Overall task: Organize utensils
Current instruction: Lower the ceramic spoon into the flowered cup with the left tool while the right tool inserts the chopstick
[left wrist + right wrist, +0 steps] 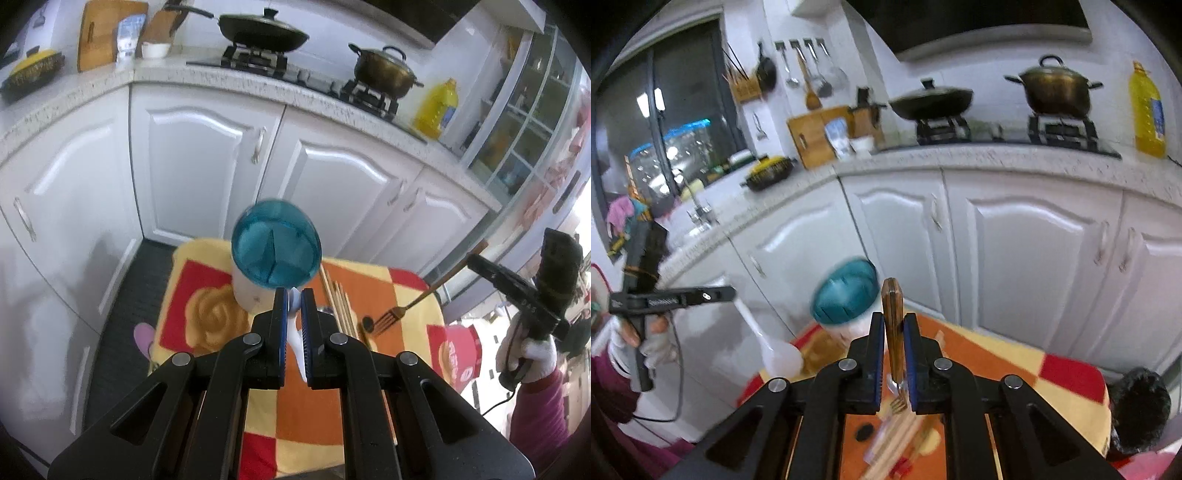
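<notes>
Fork [892,325] in right tongs [894,354] (spoon [297,332] left)

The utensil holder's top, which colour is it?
Teal blue, over a white body; the utensil holder shows best in the left wrist view.

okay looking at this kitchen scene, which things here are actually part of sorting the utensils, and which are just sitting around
Part of the job:
white spoon in the left gripper
wooden-handled fork in the right gripper
teal-topped utensil holder
chopsticks on the checked cloth

Just lying about:
lidded wok
brass pot
oil bottle
cutting board
</notes>
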Demonstrator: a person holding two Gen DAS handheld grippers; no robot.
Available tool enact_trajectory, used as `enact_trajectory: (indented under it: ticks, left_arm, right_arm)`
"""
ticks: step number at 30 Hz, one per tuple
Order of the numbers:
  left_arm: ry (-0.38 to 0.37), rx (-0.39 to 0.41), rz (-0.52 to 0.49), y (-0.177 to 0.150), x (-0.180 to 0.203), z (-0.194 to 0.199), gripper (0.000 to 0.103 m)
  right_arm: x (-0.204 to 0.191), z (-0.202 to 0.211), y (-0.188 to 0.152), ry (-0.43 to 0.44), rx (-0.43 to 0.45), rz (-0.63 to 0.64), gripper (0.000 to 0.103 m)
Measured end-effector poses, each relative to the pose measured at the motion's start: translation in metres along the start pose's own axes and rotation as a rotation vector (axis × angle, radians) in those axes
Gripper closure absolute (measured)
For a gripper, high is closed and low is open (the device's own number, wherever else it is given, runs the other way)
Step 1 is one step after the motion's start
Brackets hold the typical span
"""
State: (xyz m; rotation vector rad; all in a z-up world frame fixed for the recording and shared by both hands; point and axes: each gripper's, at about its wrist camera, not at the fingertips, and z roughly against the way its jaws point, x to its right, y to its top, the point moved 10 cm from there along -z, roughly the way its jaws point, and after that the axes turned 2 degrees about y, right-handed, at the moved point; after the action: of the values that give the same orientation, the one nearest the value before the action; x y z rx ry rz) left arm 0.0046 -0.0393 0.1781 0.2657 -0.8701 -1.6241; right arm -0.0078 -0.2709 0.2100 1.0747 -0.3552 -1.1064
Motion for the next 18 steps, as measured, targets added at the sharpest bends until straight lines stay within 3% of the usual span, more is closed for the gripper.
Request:
enact_trajectory:
  ticks: [5,11,18]
  left_arm:
    - [0.019,0.060,-0.015,0.033,-0.003,0.009,0.098]
    - [0.115,0.142,-0.057,0.078,-0.010,-0.003,0.098]
    - [0.170,0.111,-0.097,0.093,-0.018,-0.054,0.098]
  right_arm:
    - [-0.024,-0.010,0.043,0.024,0.054,0.041,0.094]
    - [-0.045,-0.047,0.085,0.032,0.078,0.080,0.094]
    - [-0.045,-0.111,0.096,0.013,0.035,0.084,0.094]
